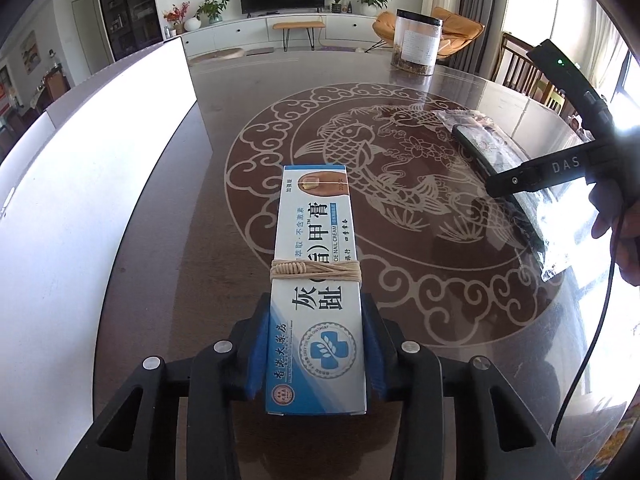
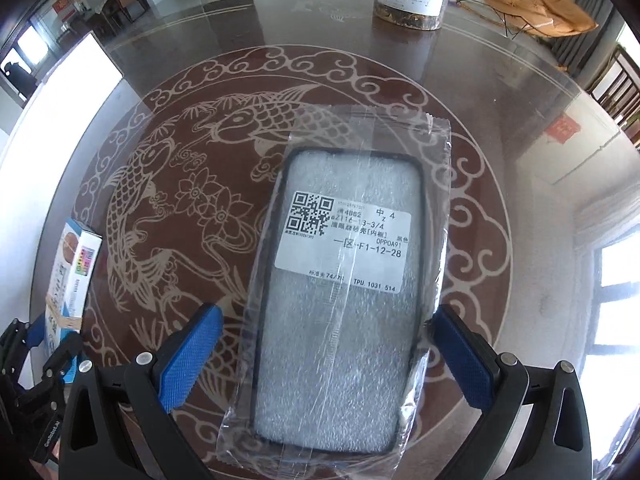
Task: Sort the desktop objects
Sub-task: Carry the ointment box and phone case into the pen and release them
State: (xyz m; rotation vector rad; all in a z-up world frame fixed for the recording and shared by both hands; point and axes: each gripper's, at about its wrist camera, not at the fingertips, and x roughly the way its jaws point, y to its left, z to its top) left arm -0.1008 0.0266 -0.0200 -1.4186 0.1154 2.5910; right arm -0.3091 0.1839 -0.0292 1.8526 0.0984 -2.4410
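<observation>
The left hand-held gripper (image 1: pixel 316 354) clamps the nail cream box (image 1: pixel 316 292) for lifting off the counter (image 1: pixel 460 340), while the right hand-held gripper (image 2: pixel 326 354), jaws wide, straddles the bagged phone case (image 2: pixel 344 280) at its 12 o'clock.

A blue-and-white ointment box (image 1: pixel 316 292), bound by a rubber band (image 1: pixel 316 272), was gripped at its near end between the blue pads (image 1: pixel 260 348) of the left gripper (image 1: pixel 316 356). It lay lengthwise over the glass-topped table (image 1: pixel 224 128) with its carved fish medallion. To the right, the black right gripper (image 1: pixel 520 178), held by a hand (image 1: pixel 620 216), was poised over a bagged phone case (image 1: pixel 500 168). At the far edge a clear jar (image 1: pixel 416 42) was seen, and a white panel (image 1: pixel 100 160) at the left.
</observation>
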